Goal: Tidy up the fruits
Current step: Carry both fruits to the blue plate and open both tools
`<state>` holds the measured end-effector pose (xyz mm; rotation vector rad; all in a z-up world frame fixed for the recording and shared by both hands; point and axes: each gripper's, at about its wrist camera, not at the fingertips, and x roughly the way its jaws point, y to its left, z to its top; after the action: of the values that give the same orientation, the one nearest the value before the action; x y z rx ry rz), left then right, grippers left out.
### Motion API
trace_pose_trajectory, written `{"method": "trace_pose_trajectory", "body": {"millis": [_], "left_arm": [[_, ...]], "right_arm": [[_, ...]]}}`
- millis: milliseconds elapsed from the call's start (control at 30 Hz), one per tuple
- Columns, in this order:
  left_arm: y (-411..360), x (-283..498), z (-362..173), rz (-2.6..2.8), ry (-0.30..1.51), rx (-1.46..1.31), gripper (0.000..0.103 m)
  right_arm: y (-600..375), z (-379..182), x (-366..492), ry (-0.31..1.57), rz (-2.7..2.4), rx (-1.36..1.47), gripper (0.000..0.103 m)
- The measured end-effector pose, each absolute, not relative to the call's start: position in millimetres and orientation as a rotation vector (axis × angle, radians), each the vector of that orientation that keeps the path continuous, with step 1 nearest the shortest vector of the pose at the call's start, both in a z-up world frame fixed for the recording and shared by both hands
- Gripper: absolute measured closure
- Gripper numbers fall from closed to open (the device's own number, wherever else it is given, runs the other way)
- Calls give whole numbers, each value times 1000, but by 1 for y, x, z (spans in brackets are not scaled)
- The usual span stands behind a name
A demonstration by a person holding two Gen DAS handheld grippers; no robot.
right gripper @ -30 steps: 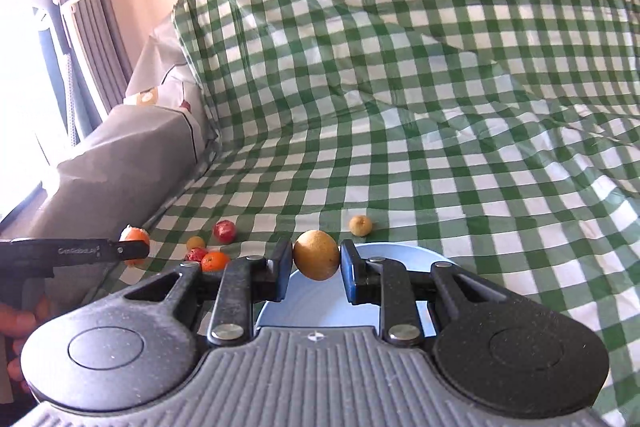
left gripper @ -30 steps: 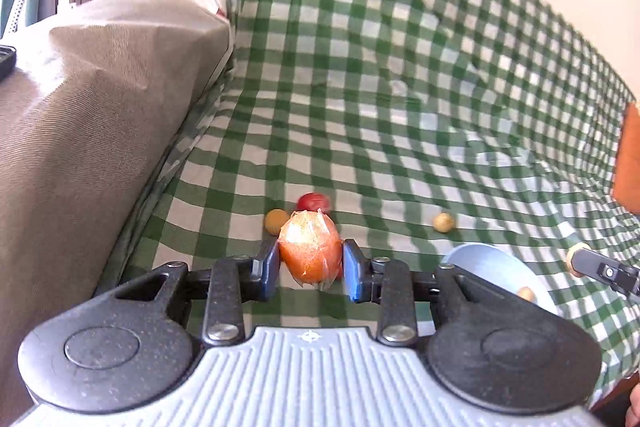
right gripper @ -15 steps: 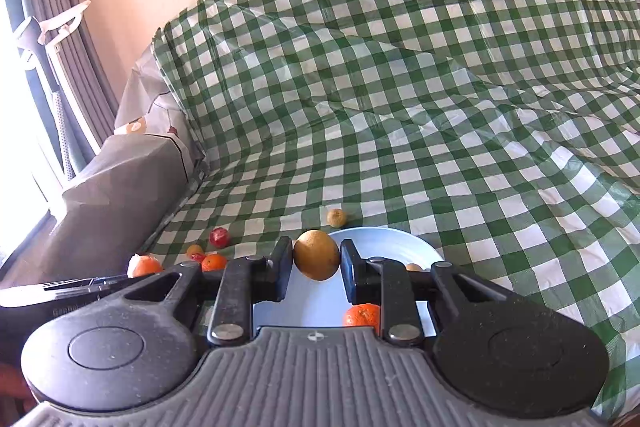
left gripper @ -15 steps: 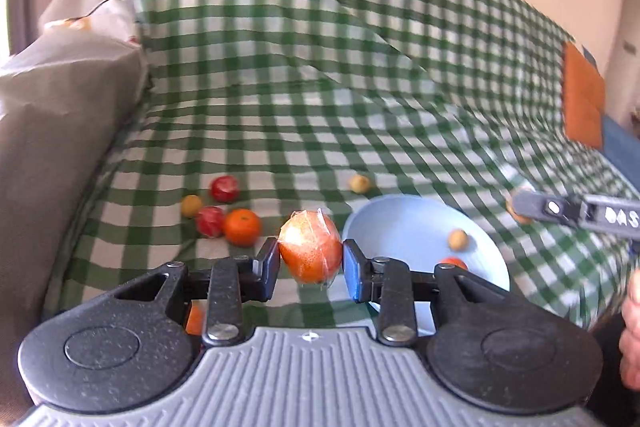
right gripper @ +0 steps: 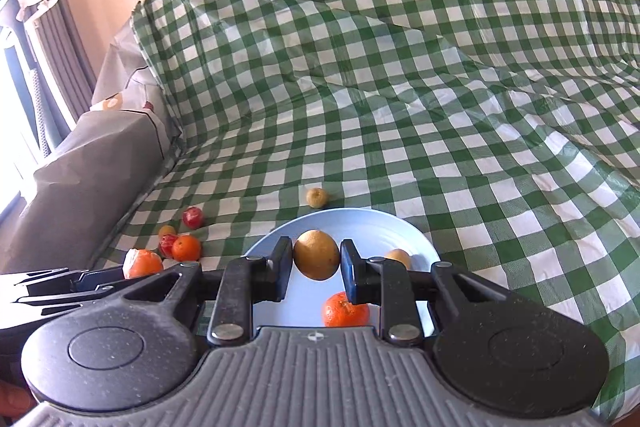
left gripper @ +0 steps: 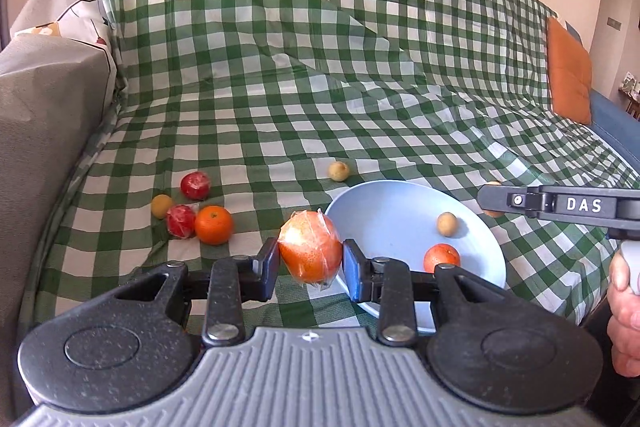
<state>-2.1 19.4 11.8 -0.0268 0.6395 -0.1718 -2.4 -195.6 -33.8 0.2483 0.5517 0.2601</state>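
Observation:
My left gripper [left gripper: 311, 259] is shut on a plastic-wrapped orange [left gripper: 310, 253], held just left of the light blue plate [left gripper: 384, 203]. My right gripper [right gripper: 316, 261] is shut on a yellow-brown round fruit [right gripper: 316, 255], held above the plate [right gripper: 360, 227]. The plate holds a tangerine [left gripper: 441, 257] and a small yellow fruit [left gripper: 446, 223]; they also show in the right wrist view, the tangerine [right gripper: 344, 309] and the small fruit [right gripper: 398, 257]. The right gripper appears in the left wrist view [left gripper: 492, 201] at the right.
On the green checked cloth [left gripper: 320, 87] left of the plate lie a tangerine [left gripper: 214, 225], two wrapped red fruits [left gripper: 181, 221] [left gripper: 195, 185] and a small yellow fruit [left gripper: 161, 205]. Another small yellow fruit [left gripper: 338, 171] lies behind the plate. A grey armrest [left gripper: 36, 131] stands left; an orange cushion [left gripper: 568, 79] far right.
Both grippers have swung toward the plate with their fruits still held. The left one came in from the loose fruits on the left; the right one now sits over the plate.

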Motion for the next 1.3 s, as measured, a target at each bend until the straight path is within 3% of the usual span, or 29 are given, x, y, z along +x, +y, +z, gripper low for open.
{"method": "trace_pose_trajectory", "body": {"millis": [1300], "left_arm": [[-23, 1, -4, -324, 640, 80, 66]], "right_arm": [[-185, -44, 6, 586, 246, 181, 76]]}}
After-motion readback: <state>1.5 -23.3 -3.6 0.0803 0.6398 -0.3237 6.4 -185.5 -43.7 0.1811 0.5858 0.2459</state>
